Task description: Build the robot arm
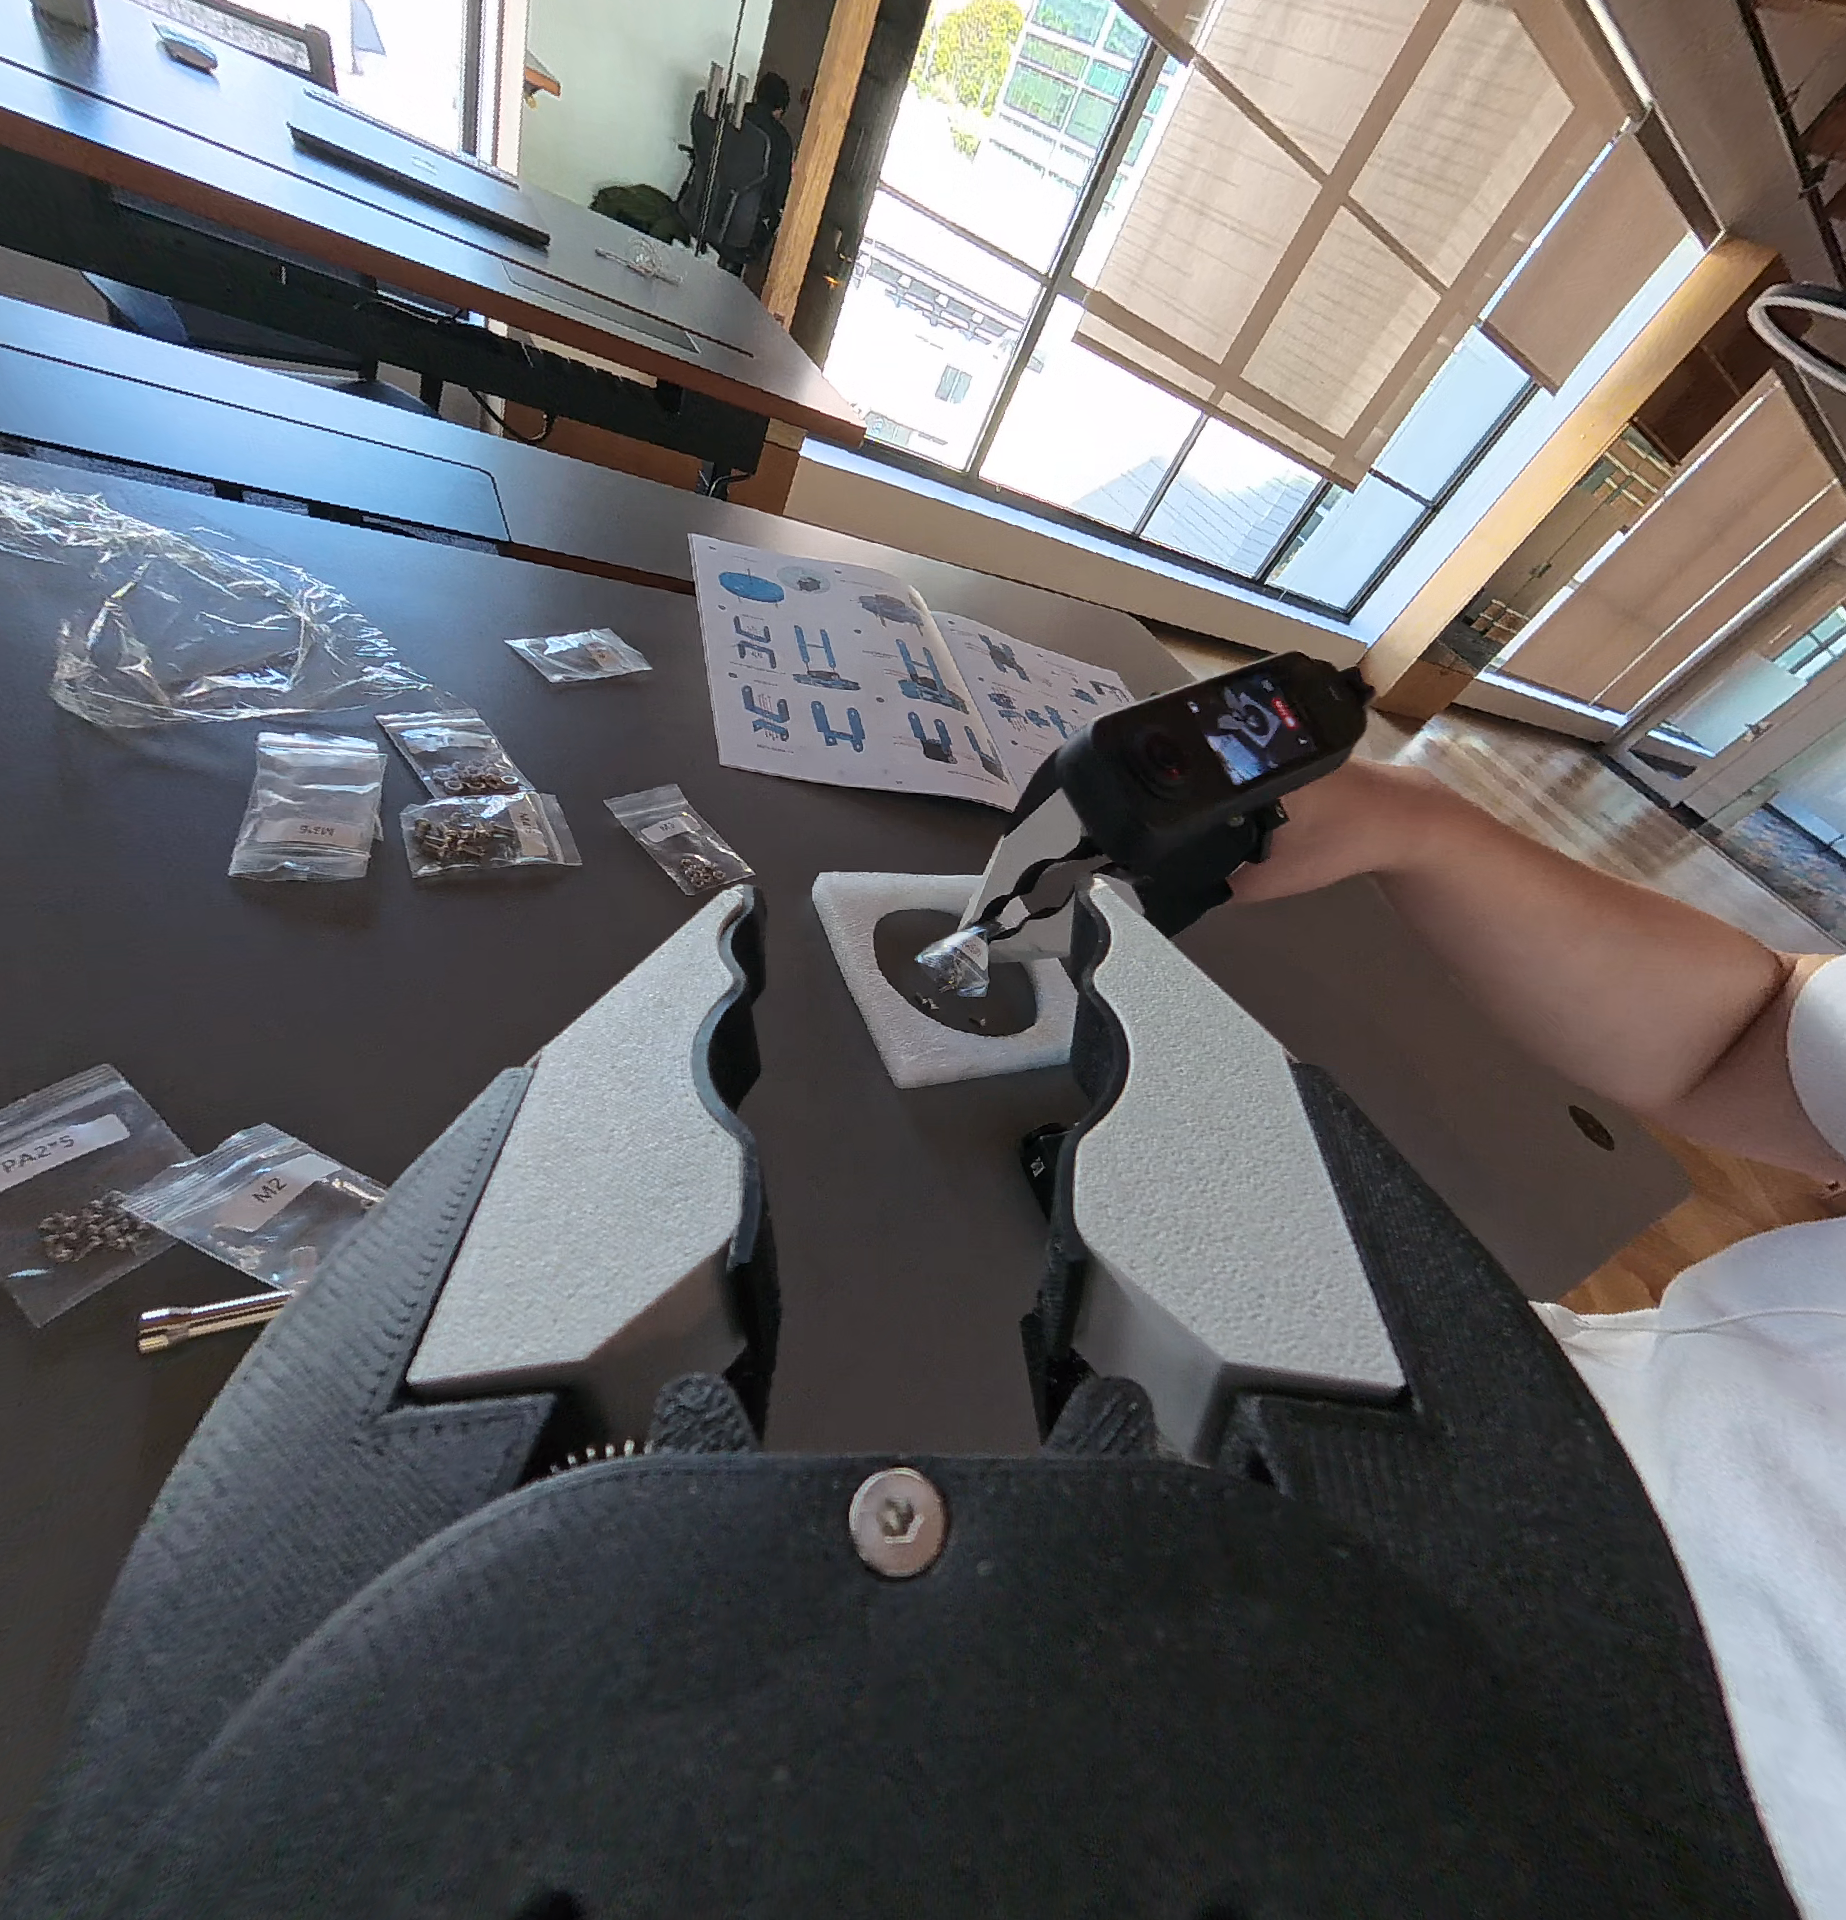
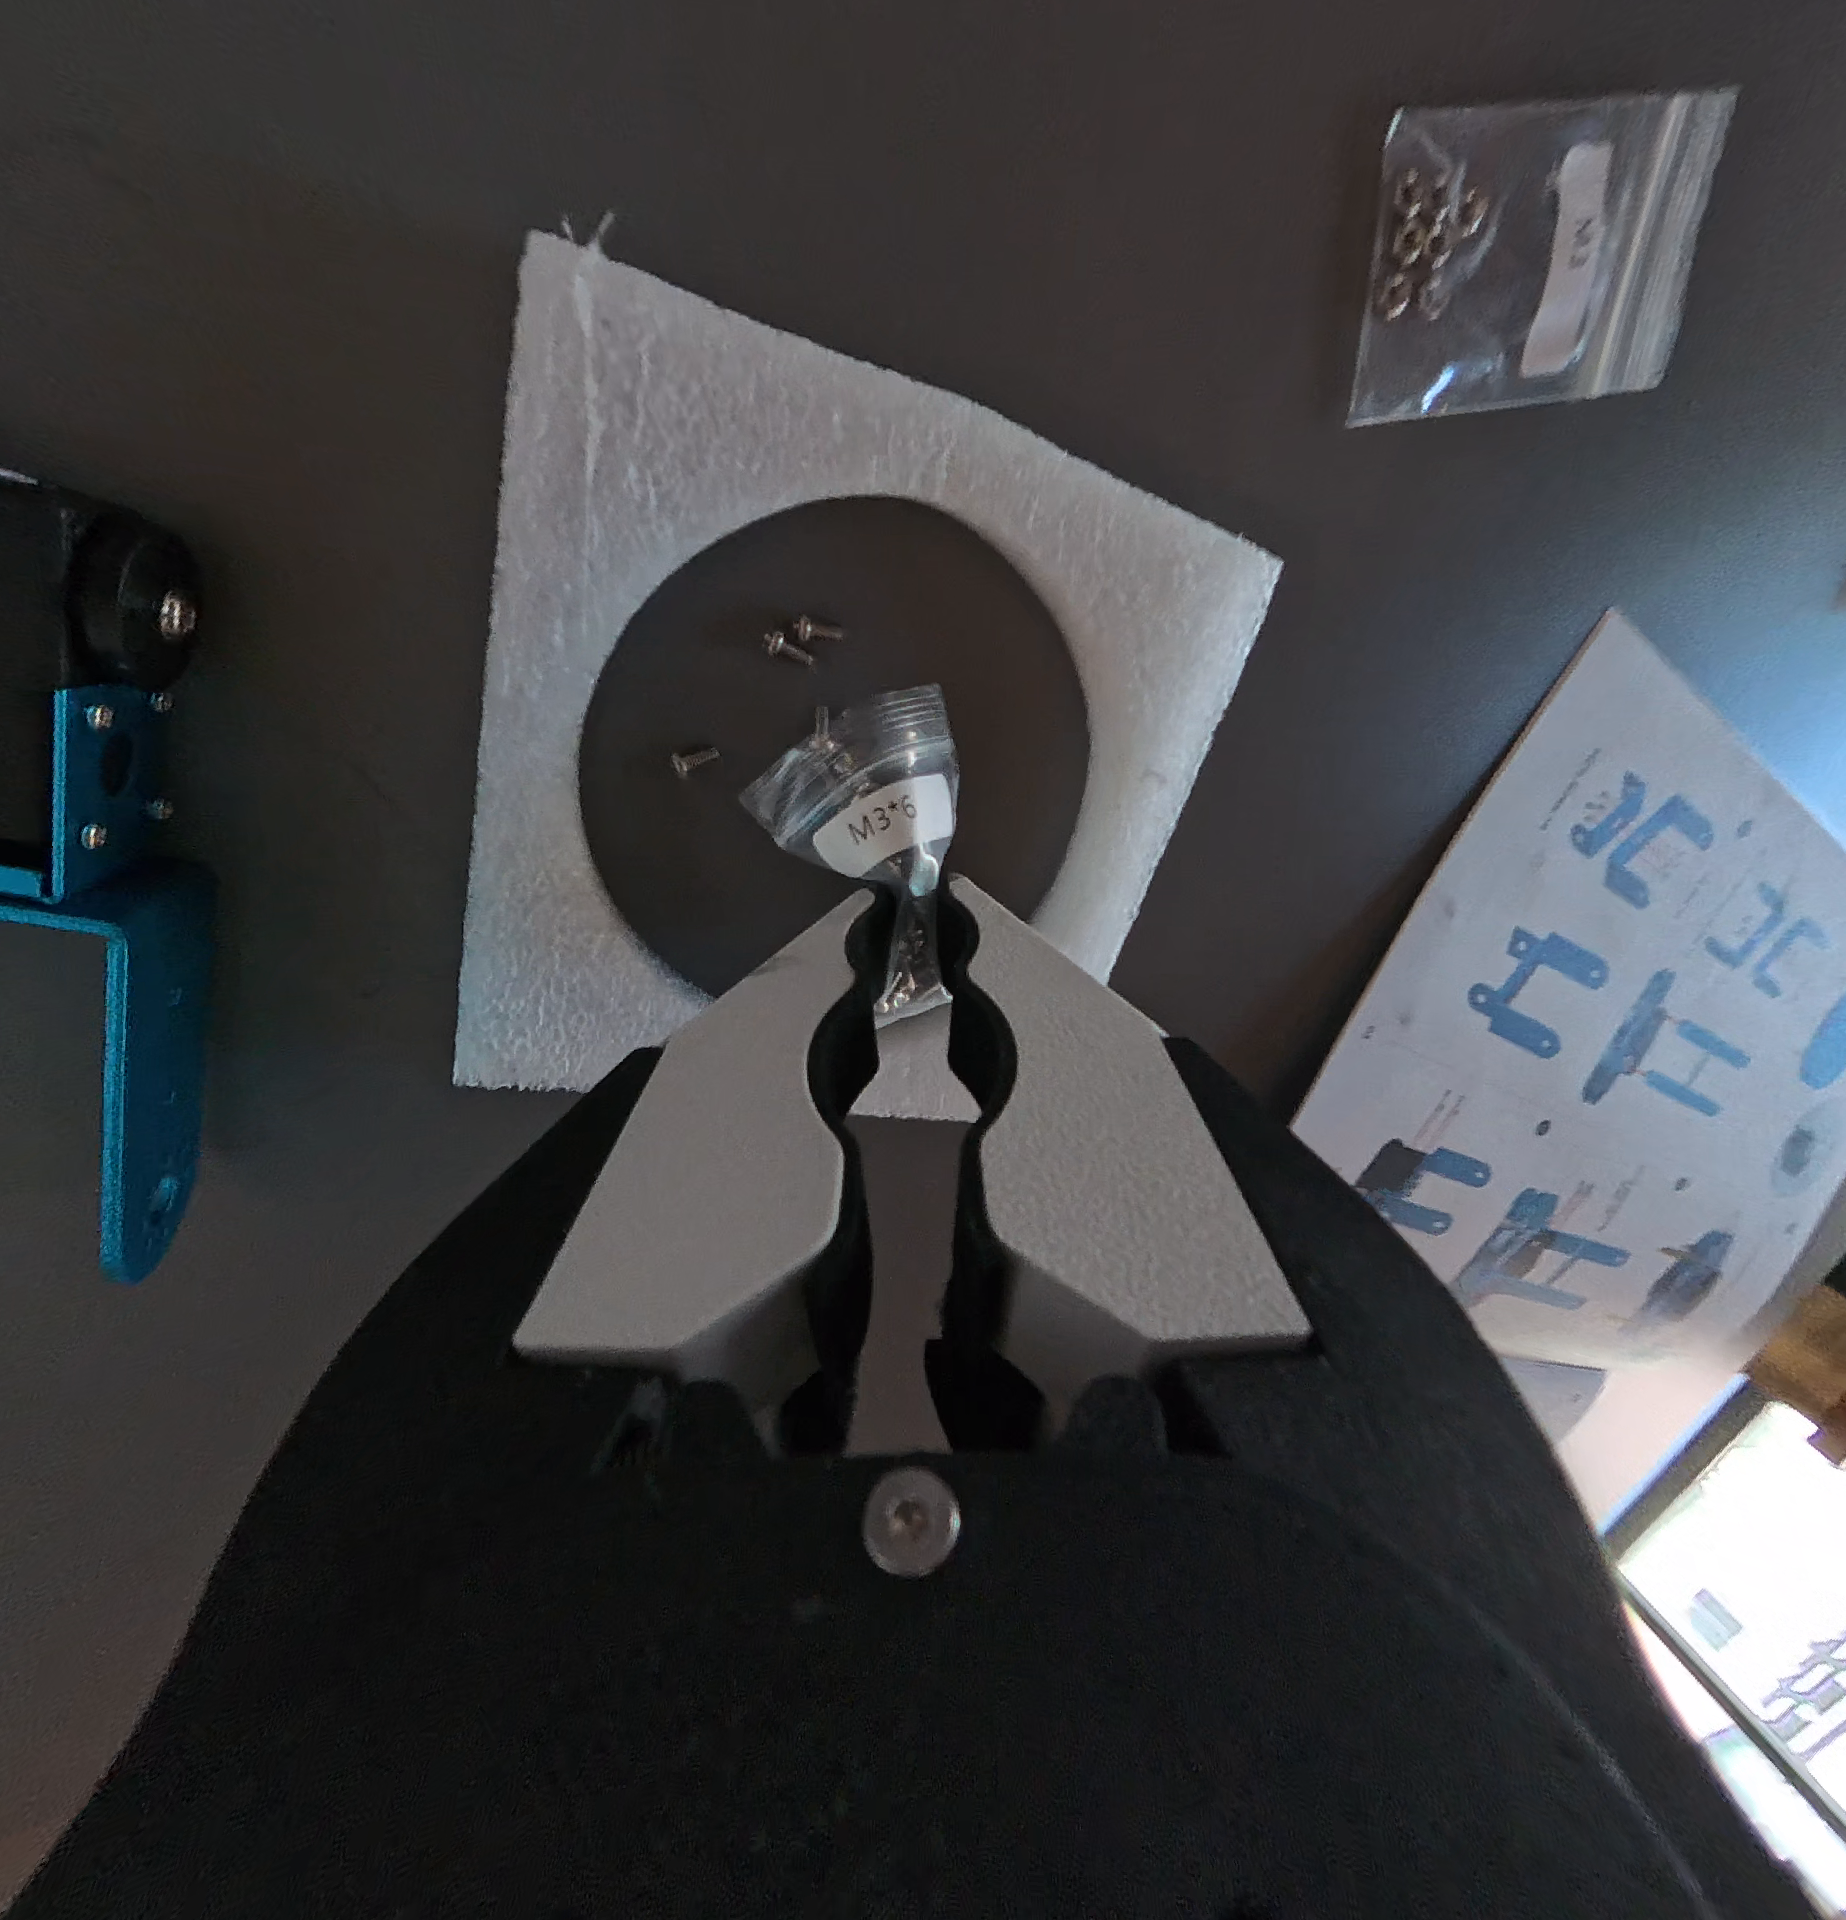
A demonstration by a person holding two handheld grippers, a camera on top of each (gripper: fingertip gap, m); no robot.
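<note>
The right gripper (image 2: 914, 904) pinches a small clear zip bag of screws (image 2: 867, 790) above a white foam square's (image 2: 607, 436) round cutout, loose screws (image 2: 794, 639) beneath. Light, limp, slippery plastic looks best gripped at its gathered end. The left gripper (image 1: 914, 914) hovers near, jaws apart, empty.

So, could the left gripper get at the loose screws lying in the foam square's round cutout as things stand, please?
Probably not cleanly. The left gripper is open and aimed that way, but the right gripper hangs over the foam square, dangling a small bag above the screws.
</note>
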